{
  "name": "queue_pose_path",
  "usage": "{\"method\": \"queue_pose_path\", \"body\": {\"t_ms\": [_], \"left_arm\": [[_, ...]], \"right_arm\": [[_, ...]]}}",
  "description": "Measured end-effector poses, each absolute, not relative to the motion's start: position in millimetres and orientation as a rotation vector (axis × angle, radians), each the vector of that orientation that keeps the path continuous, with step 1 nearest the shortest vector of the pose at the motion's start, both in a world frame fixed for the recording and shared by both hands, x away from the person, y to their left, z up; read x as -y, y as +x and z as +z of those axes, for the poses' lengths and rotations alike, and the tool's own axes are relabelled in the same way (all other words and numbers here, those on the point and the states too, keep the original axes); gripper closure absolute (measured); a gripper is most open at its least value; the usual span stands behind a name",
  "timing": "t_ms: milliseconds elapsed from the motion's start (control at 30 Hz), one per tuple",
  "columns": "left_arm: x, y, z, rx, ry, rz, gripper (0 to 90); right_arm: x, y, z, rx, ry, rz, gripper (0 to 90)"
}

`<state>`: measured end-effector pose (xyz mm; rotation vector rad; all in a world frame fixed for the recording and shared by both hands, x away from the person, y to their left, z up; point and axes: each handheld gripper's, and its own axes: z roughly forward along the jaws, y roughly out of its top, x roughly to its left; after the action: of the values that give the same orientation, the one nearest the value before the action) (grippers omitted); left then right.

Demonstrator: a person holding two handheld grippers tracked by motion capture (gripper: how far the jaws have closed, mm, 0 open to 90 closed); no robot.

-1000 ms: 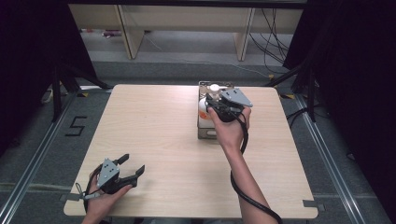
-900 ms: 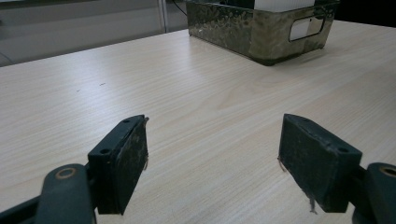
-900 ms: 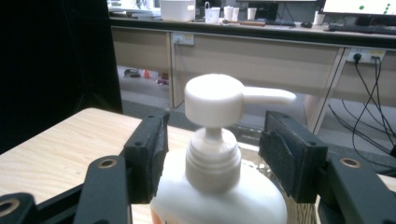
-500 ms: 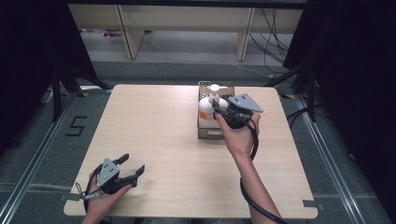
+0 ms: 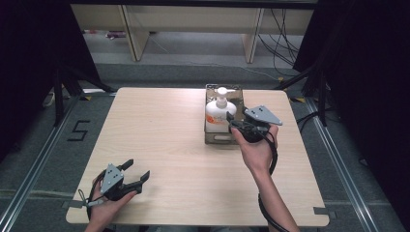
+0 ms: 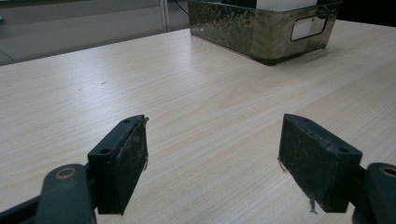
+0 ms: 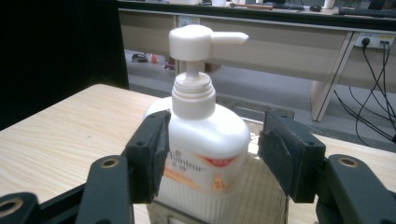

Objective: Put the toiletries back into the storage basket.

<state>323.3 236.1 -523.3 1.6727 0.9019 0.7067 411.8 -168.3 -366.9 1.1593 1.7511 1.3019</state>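
A white pump bottle (image 5: 214, 112) with an orange label stands upright in a metal basket (image 5: 221, 138) at the table's far middle. My right gripper (image 5: 233, 123) hovers at the bottle's near-right side. In the right gripper view that gripper (image 7: 217, 126) is open, with its jaws on either side of the bottle (image 7: 205, 135). The left jaw lies close against the bottle and the right jaw stands a little apart from it. At the near left corner of the table my left gripper (image 5: 139, 170) is open and holds nothing. The left gripper view shows its jaws (image 6: 215, 121) spread wide over bare wood.
The basket (image 6: 252, 37) stands far ahead in the left gripper view, with wood table (image 5: 159, 130) between. Dark stands and cables flank the table, and shelving (image 5: 193, 29) lies beyond the far edge.
My right gripper has drawn back from over the basket toward the near right. The bottle stays upright in the basket. The left gripper has not moved.
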Motion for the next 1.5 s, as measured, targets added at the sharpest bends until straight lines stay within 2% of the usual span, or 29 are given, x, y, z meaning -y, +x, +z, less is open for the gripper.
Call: {"method": "queue_pose_path", "body": {"t_ms": [467,933,1500], "left_arm": [[-236.0,323.1,-523.2,-0.908,1.673,0.71,23.0],[-235.4,322.6,-522.9,-0.921,1.678,0.713,23.0],[-235.6,323.0,-522.8,-0.918,1.681,0.717,22.8]], "right_arm": [[187.0,391.9,-382.3,-1.759,1.16,1.279,43.5],[221.2,369.7,-412.8,-1.766,1.239,1.239,43.5],[241.8,354.7,-456.8,-1.758,1.296,1.225,42.5]]}}
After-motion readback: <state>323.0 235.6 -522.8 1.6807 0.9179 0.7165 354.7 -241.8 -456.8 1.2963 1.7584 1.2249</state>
